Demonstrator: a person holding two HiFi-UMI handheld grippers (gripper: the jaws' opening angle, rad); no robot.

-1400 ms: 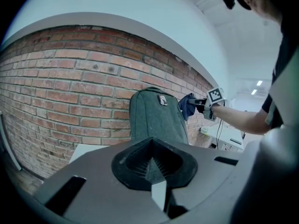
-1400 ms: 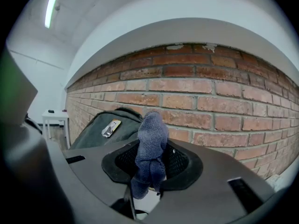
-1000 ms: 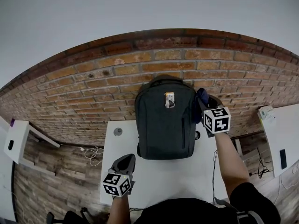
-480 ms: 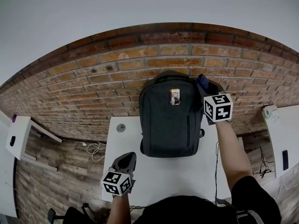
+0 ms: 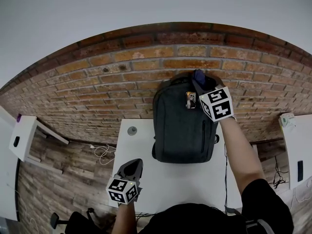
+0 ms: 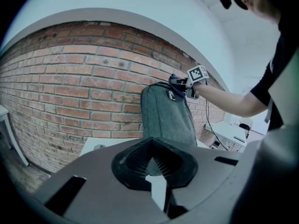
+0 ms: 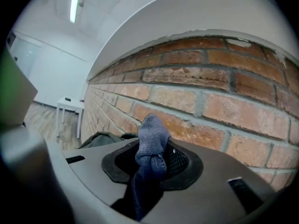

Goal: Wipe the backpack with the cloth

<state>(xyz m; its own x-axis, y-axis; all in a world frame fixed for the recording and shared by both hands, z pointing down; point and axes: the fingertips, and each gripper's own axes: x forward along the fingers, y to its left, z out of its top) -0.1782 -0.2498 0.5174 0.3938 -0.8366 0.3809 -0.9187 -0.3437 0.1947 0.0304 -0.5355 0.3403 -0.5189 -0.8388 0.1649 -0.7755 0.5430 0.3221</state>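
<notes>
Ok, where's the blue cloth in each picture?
Head view: the cloth is up and right of the middle, at the top of the backpack.
Left gripper view: the cloth looks small, right of the middle, at the backpack's top.
Right gripper view: the cloth is in the middle, pinched in the right gripper.
Shared landmark: the brick wall, seen in all three.

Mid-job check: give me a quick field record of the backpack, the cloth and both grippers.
backpack: dark grey, upright on the white table, in front of the brick wall
cloth: blue, pinched in the right gripper's jaws
right gripper: shut on the cloth, up at the backpack's top right corner; contact with the fabric cannot be told
left gripper: jaws together, nothing between them, low over the table's near edge, apart from the backpack
</notes>
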